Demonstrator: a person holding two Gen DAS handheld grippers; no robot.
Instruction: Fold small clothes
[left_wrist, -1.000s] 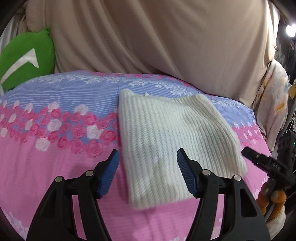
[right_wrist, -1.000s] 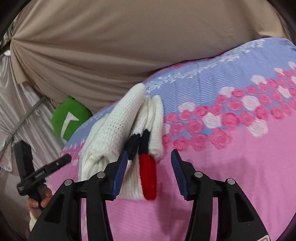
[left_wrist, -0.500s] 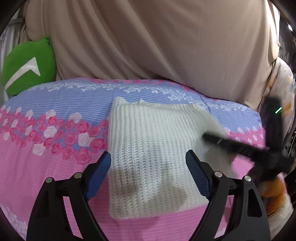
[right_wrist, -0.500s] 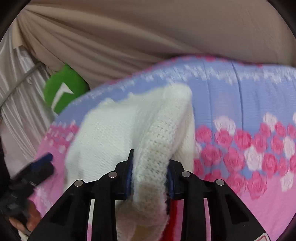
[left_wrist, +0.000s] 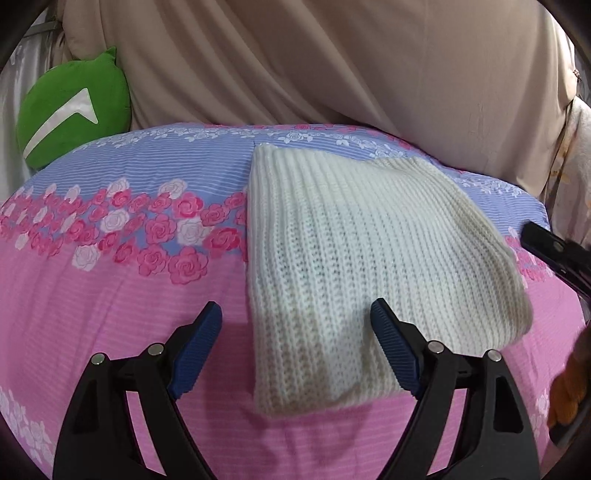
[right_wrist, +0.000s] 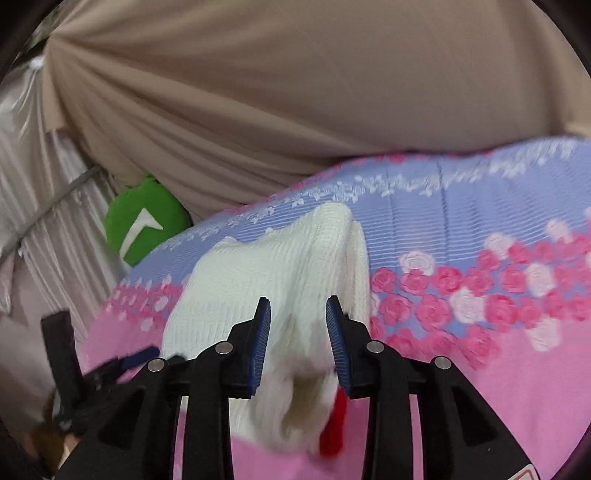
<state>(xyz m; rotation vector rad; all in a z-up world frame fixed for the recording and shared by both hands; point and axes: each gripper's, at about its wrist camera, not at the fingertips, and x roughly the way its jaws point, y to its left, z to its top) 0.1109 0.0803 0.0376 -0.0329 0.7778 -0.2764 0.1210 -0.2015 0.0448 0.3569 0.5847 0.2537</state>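
Left wrist view: your left claw hangs spread wide above the folded white knit sweater, which lies flat on the pink and blue rose bedsheet. The sweater's near left corner sits between the blue pads, untouched. A green cushion is far ahead on the left.

Right wrist view: your right claw is partly spread, with the sweater's thick folded edge between the fingers; contact is blurred, so I cannot tell if it pinches. A red cuff shows below the right finger.
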